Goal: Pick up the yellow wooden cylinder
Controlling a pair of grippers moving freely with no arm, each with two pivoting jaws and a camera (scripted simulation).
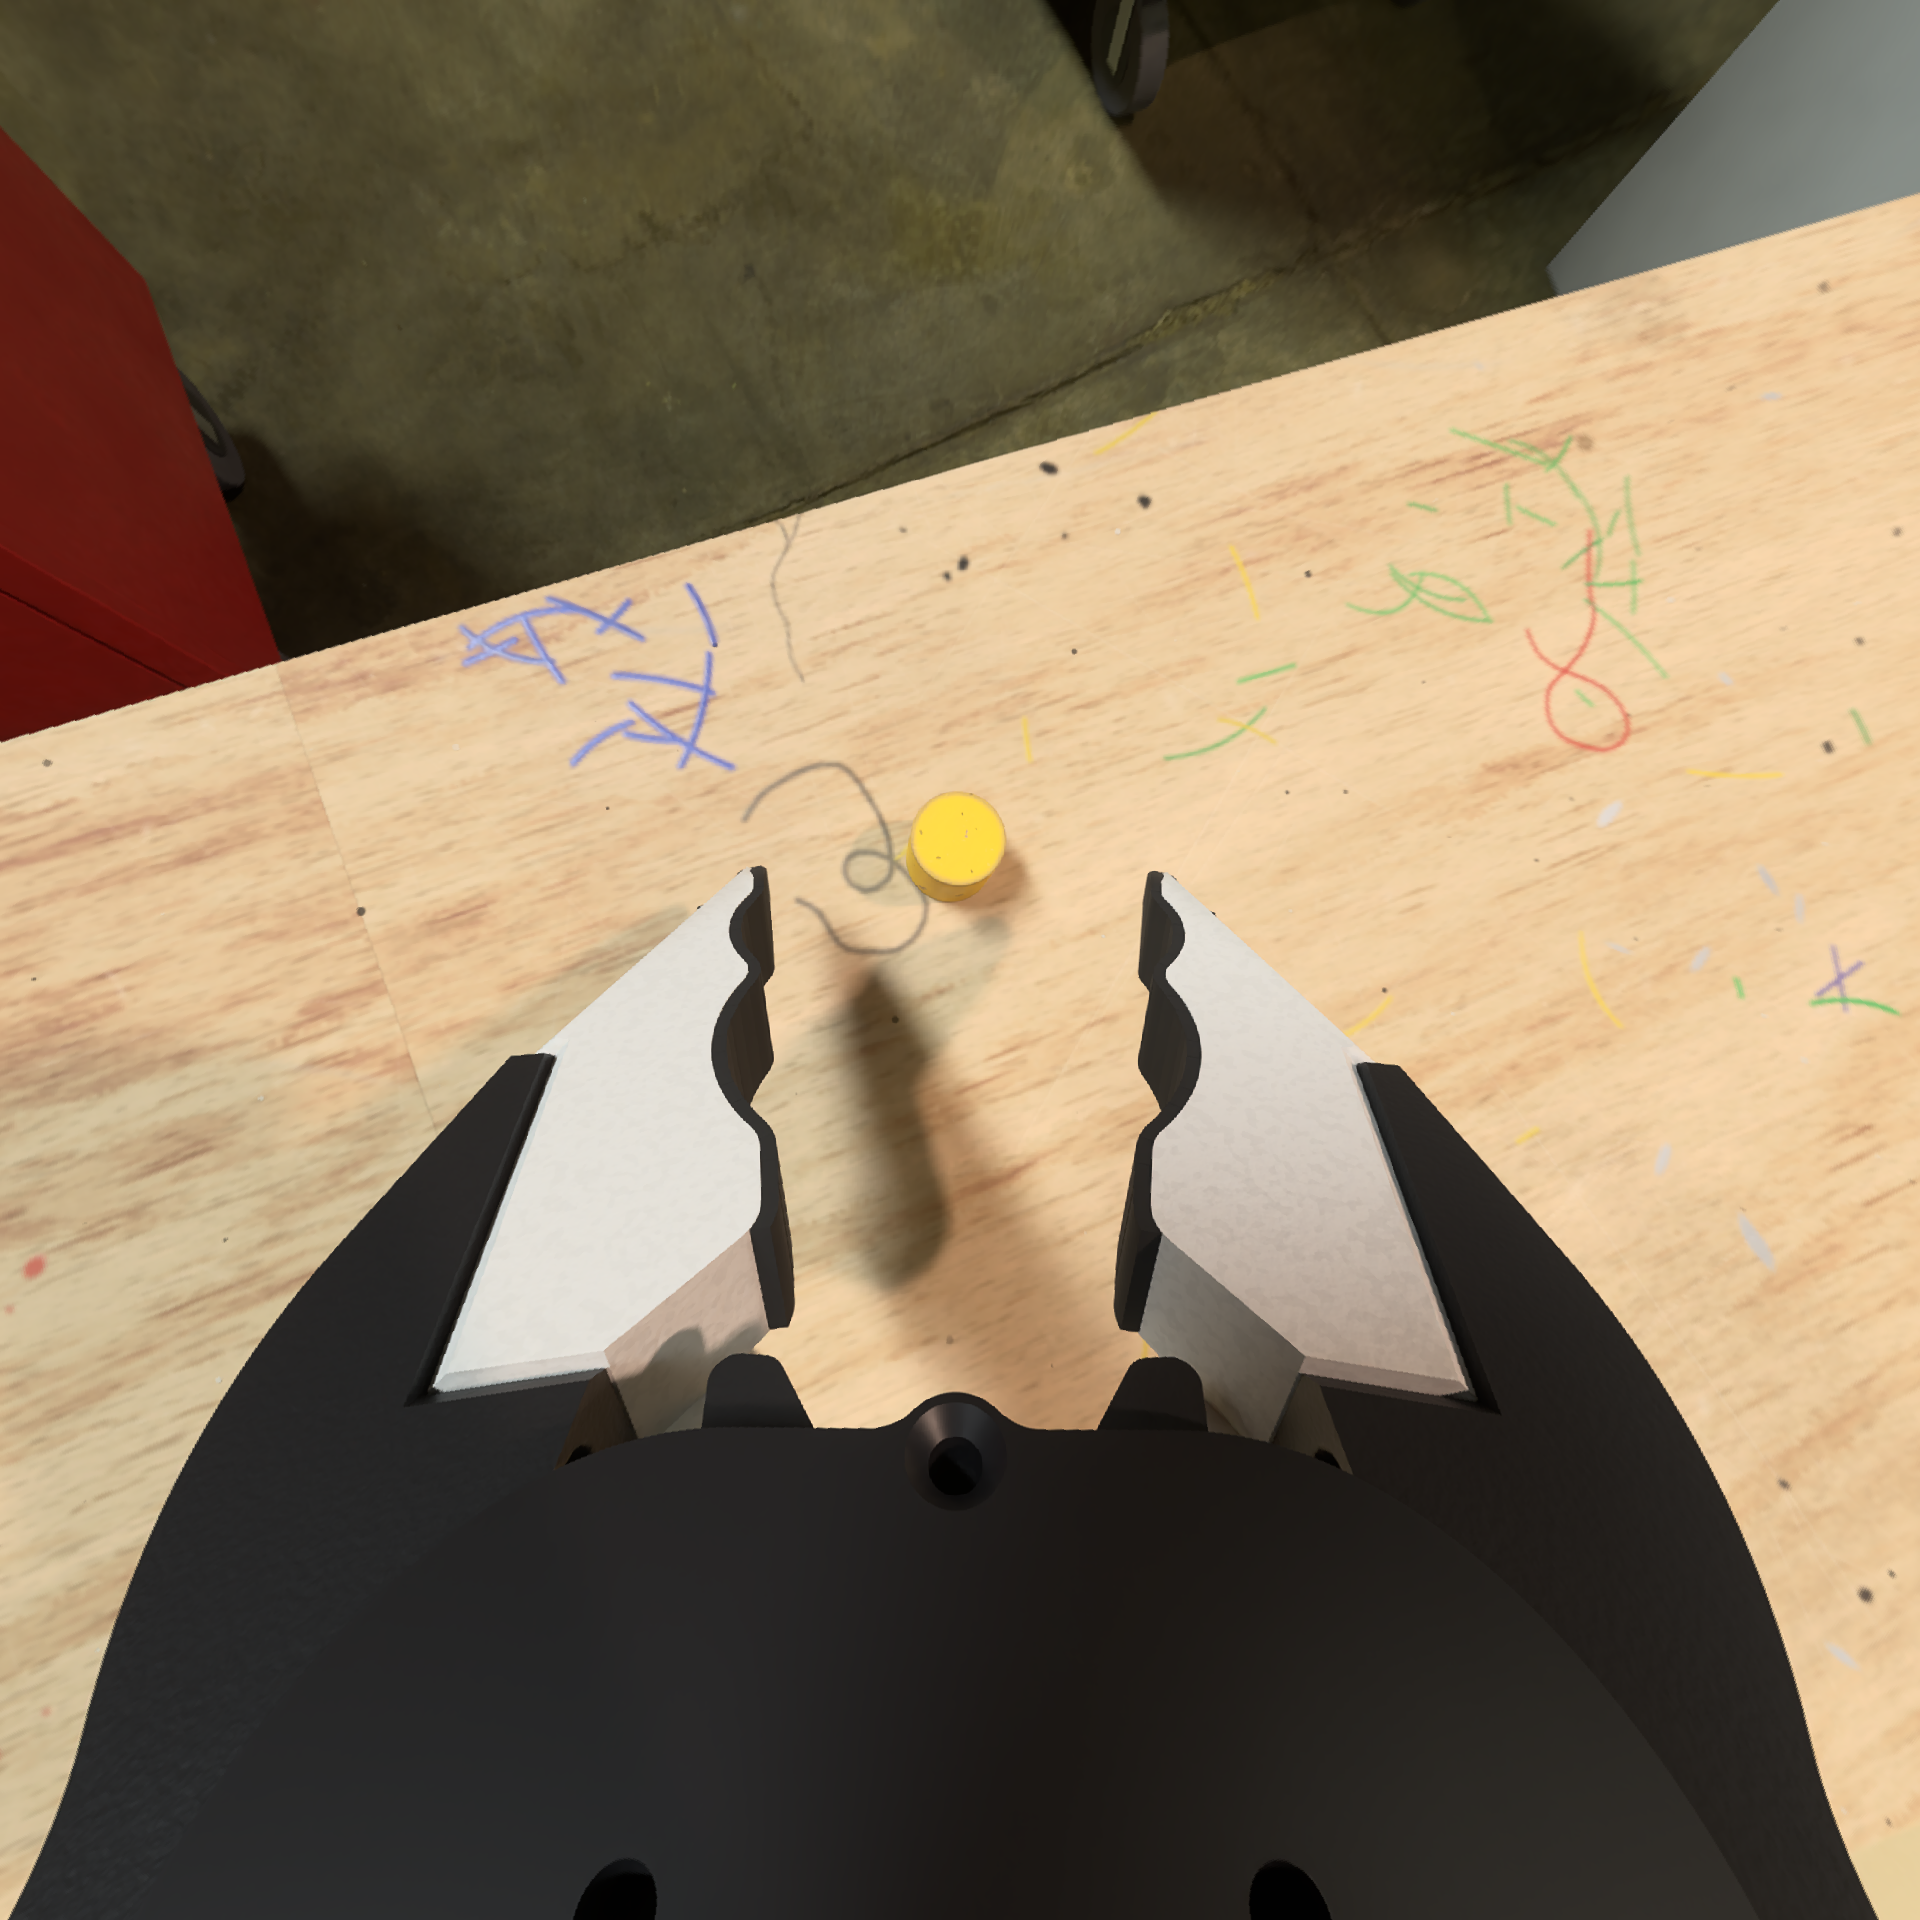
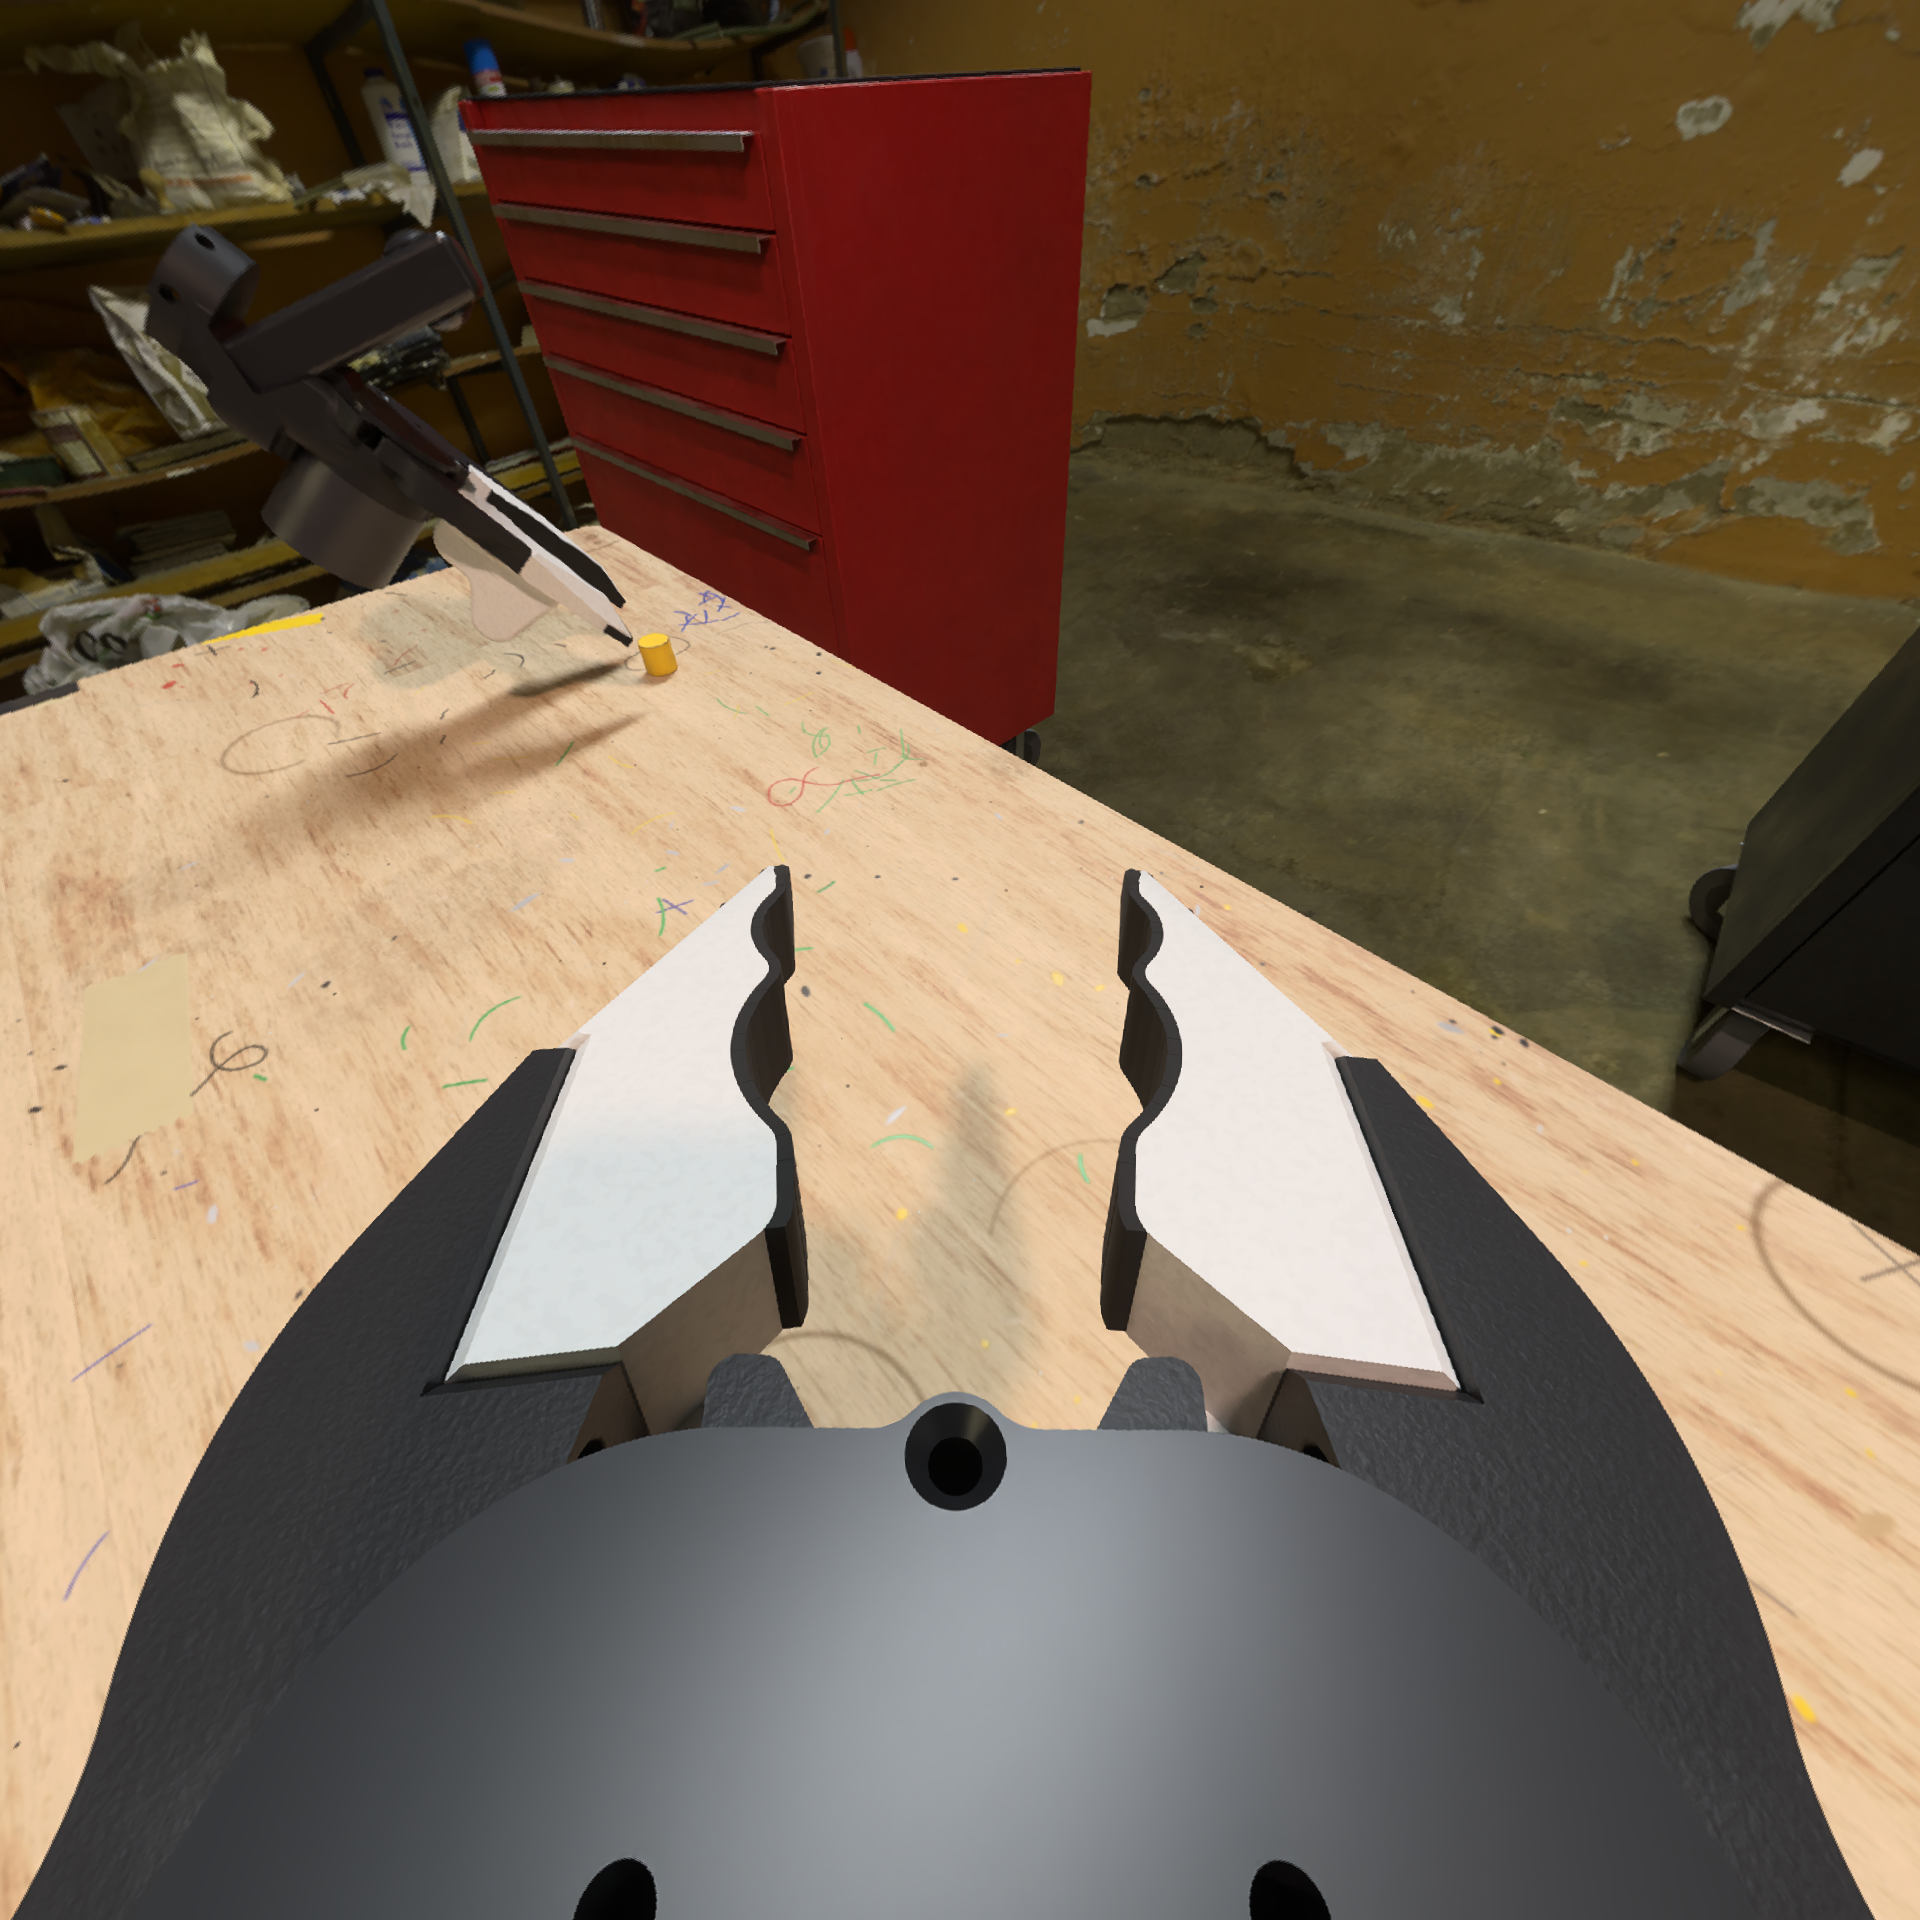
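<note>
The yellow wooden cylinder (image 1: 956, 844) stands upright on the scribbled wooden table (image 1: 1455, 935), near its far edge. My left gripper (image 1: 954, 873) is open and empty, tilted down over the table, its fingertips just short of the cylinder and a little above it. In the right wrist view the cylinder (image 2: 657, 655) is small and far off at the upper left, with the left gripper (image 2: 619, 619) right beside it. My right gripper (image 2: 954, 875) is open and empty, low over the table, far from the cylinder.
A red drawer cabinet (image 2: 810, 364) stands on the floor just beyond the table's far edge, also at the left in the left wrist view (image 1: 94, 499). A black cart (image 2: 1829, 894) stands at the right. Cluttered shelves (image 2: 156, 312) lie behind.
</note>
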